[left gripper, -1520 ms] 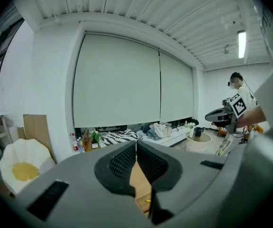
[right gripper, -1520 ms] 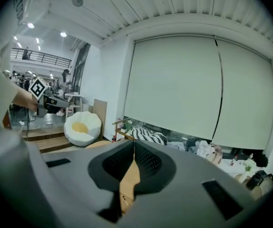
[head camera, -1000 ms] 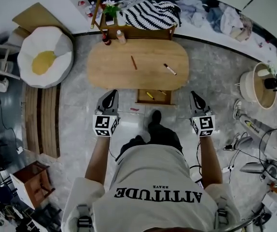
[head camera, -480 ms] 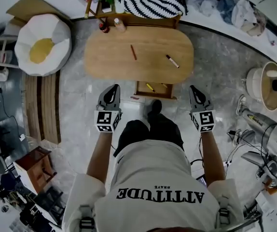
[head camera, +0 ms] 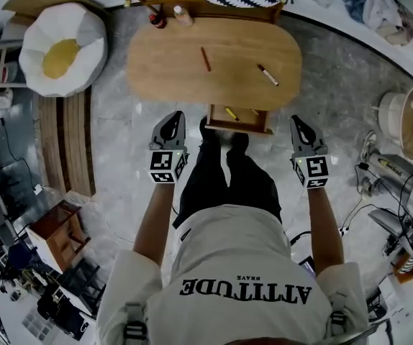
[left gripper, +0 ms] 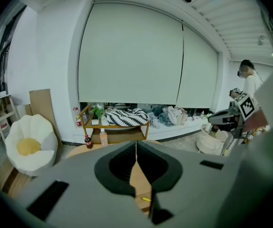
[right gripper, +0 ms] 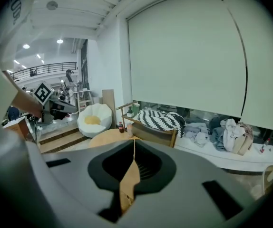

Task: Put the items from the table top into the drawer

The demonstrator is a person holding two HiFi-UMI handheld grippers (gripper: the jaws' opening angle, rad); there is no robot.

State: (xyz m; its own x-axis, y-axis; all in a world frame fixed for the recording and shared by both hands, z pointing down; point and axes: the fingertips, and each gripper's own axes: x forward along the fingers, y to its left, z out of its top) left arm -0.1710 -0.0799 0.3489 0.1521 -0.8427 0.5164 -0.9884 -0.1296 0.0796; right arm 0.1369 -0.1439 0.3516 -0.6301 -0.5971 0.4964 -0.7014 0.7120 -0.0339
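In the head view a brown pencil and a black marker lie on the oval wooden table. Below its near edge the drawer stands pulled out, with a yellow pen inside. My left gripper is held left of the drawer and my right gripper right of it, both above the floor. In the left gripper view my left gripper has its jaws together, holding nothing. My right gripper looks the same in the right gripper view.
A white beanbag with a yellow centre sits left of the table, wooden slats below it. Behind the table is a shelf with bottles and a striped cloth. A basket, cables and devices lie right. My legs reach the drawer.
Both grippers have moved forward, nearer the table's near edge and the drawer, staying shut. My feet have stepped up to the drawer front.
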